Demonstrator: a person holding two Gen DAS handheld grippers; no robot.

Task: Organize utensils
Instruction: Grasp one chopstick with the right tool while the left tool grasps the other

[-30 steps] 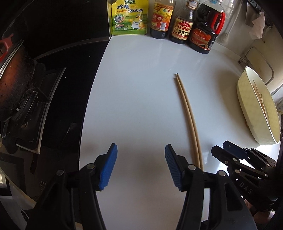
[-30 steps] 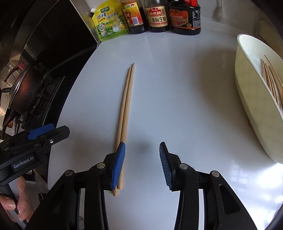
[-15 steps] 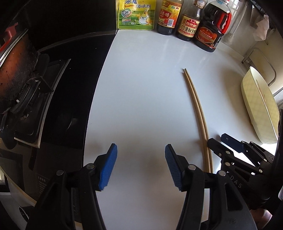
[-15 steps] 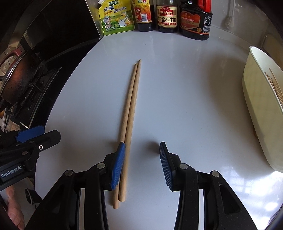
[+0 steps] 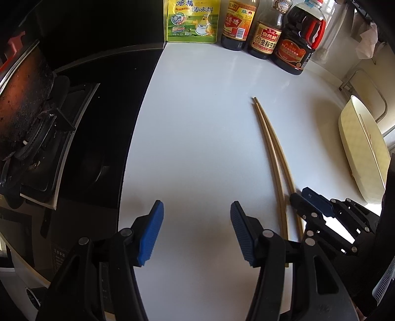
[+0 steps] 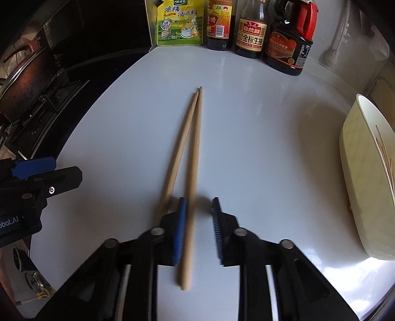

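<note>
Two long wooden chopsticks (image 6: 190,153) lie on the white counter (image 6: 259,148), tips together, thick ends spread apart. My right gripper (image 6: 198,222) is open and low over their near ends: one chopstick runs between the jaws beside the left pad, the other lies outside under the left finger. In the left wrist view the chopsticks (image 5: 274,153) lie right of my open, empty left gripper (image 5: 197,232), with the right gripper (image 5: 311,205) at their near end. A cream oval holder (image 6: 363,187) with several chopsticks inside stands at the right.
A seasoning pouch (image 6: 181,23) and three sauce bottles (image 6: 251,29) line the back of the counter. A black stove with a dark pan (image 5: 22,98) fills the left side. The cream holder (image 5: 358,150) sits near the counter's right edge.
My right gripper has moved left and forward, so one chopstick now sits between its jaws. The two chopsticks' near ends have spread apart. The left gripper has shifted slightly forward.
</note>
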